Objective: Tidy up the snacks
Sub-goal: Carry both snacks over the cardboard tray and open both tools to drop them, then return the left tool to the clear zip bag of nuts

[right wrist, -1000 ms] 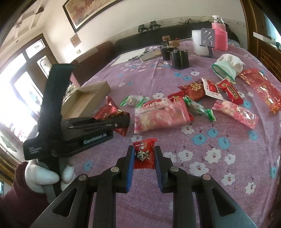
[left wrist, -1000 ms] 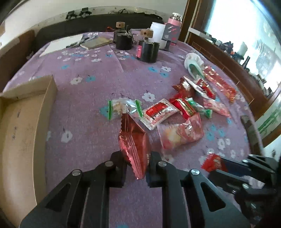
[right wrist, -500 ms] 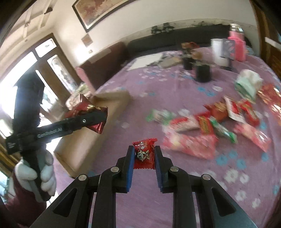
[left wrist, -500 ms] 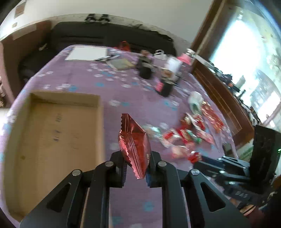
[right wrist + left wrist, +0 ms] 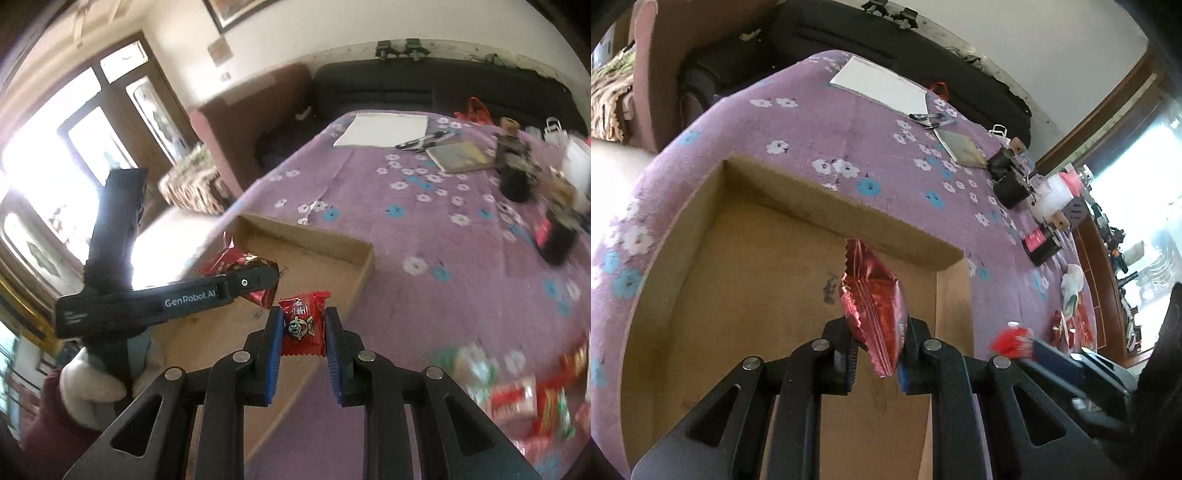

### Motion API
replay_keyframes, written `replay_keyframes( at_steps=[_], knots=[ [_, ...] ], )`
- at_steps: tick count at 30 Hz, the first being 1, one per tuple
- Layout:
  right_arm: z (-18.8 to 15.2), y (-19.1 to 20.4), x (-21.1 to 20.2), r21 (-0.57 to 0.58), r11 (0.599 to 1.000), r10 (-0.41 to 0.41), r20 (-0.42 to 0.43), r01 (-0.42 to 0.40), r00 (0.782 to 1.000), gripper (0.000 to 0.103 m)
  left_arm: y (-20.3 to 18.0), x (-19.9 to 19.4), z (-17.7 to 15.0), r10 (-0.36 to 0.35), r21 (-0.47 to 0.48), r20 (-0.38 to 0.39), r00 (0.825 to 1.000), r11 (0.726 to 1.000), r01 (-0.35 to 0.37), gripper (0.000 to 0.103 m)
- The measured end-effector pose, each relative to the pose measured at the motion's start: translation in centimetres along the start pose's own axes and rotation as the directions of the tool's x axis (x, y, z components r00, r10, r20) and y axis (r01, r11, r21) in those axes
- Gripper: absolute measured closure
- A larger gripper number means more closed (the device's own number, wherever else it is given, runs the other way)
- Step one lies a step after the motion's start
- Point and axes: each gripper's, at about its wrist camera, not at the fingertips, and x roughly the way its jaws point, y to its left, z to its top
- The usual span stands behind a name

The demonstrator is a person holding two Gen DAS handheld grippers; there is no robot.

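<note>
My left gripper (image 5: 877, 354) is shut on a shiny red foil packet (image 5: 873, 306), held on edge above the floor of the open cardboard box (image 5: 746, 288). In the right wrist view the left gripper (image 5: 255, 284) hangs over the box (image 5: 310, 266) with the foil packet (image 5: 236, 264) in it. My right gripper (image 5: 303, 332) is shut on a small red candy wrapper (image 5: 303, 325) with a cartoon face, just by the box's near right wall. The right gripper's candy (image 5: 1012, 338) shows blurred at the right of the left wrist view.
The box sits at the left edge of a purple flowered tablecloth (image 5: 443, 236). Several loose snack packets (image 5: 517, 391) lie blurred at the lower right. Black cups (image 5: 1008, 184), a notebook (image 5: 458, 157), white paper (image 5: 882, 83) and a white cup stand farther back. A gloved hand (image 5: 92, 380) holds the left gripper.
Both grippers have swung left from the snack pile to the cardboard box, each keeping its packet. The box now fills the left wrist view; the pile has slid to the right edge.
</note>
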Motion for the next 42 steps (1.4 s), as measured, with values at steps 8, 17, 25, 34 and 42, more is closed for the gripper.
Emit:
replay_keyframes(
  at_steps=[8, 17, 25, 34, 42],
  knots=[
    [1.4, -0.1, 5.1, -0.039, 0.995, -0.092, -0.047, 0.09, 0.995, 0.079, 0.2, 1.7, 1.0, -0.027, -0.025, 0.011, 1.0, 0.999, 0.027, 0.077],
    [1.8, -1.3, 2.7, -0.014, 0.99, -0.136, 0.036, 0.137, 0.99, 0.045, 1.2, -0.9, 0.1, 0.051, -0.079, 0.065, 0.997, 0.996, -0.046, 0.047],
    [-0.8, -7.4, -2.6, 0.097, 0.975, -0.207, 0.052, 0.201, 0.977, 0.045, 3.9, -3.3, -5.1, 0.126, -0.183, 0.074, 0.989, 0.977, -0.111, 0.047],
    [-4.6, -12.5, -3.1, 0.159, 0.942, -0.296, -0.02, 0.295, 0.955, 0.046, 3.6, -5.8, -6.7, 0.117, -0.186, 0.13, 0.985, 0.978, -0.092, 0.047],
    [-4.9, -11.0, -0.1, 0.093, 0.959, -0.26, -0.071, 0.266, 0.963, 0.072, -2.4, -10.6, -8.2, 0.02, -0.051, 0.244, 0.969, 0.999, -0.008, 0.047]
  ],
)
